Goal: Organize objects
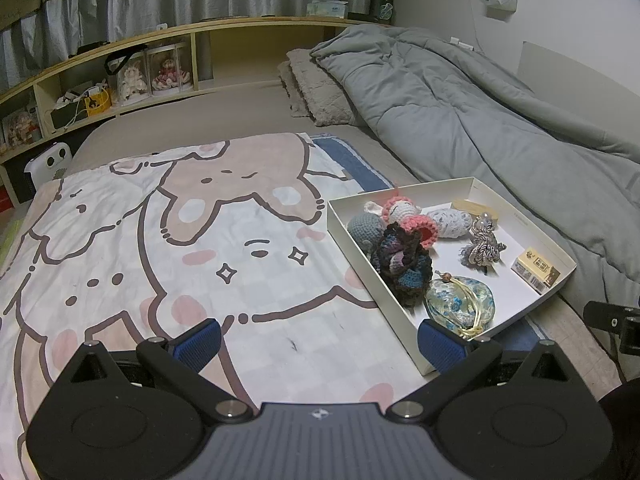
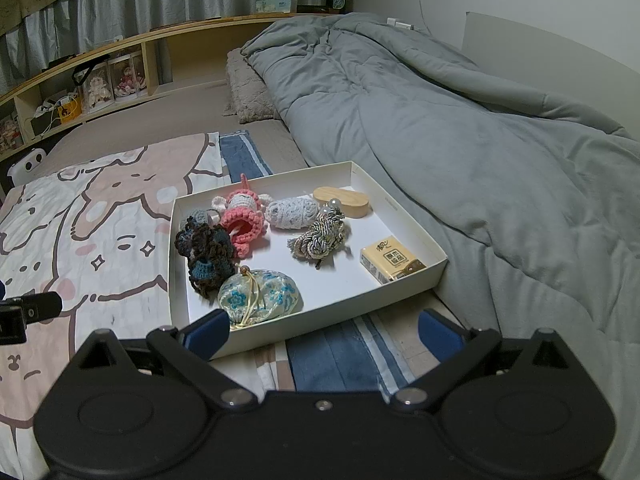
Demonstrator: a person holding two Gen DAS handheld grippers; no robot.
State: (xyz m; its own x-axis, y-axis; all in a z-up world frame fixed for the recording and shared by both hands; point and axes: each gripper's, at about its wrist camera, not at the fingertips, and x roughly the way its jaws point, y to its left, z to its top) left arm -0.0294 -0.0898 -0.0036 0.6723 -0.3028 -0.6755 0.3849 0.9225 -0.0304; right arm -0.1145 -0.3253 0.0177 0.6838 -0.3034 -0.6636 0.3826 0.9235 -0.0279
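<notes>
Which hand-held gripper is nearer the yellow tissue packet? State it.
Right: the yellow tissue packet lies just ahead, slightly right. The left hand-held gripper sits further left; packet far right.

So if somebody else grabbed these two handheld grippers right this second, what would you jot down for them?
Left gripper: open, holding nothing, over the cartoon blanket.
Right gripper: open, holding nothing, just in front of the white box.
In the box: floral pouch, dark crochet piece, pink crochet doll, rope bundle, wooden oval, tissue pack, pale crochet piece.
Done: all the small items in view lie in the box.
Left: cannot tell; nothing loose shows on the blanket.
</notes>
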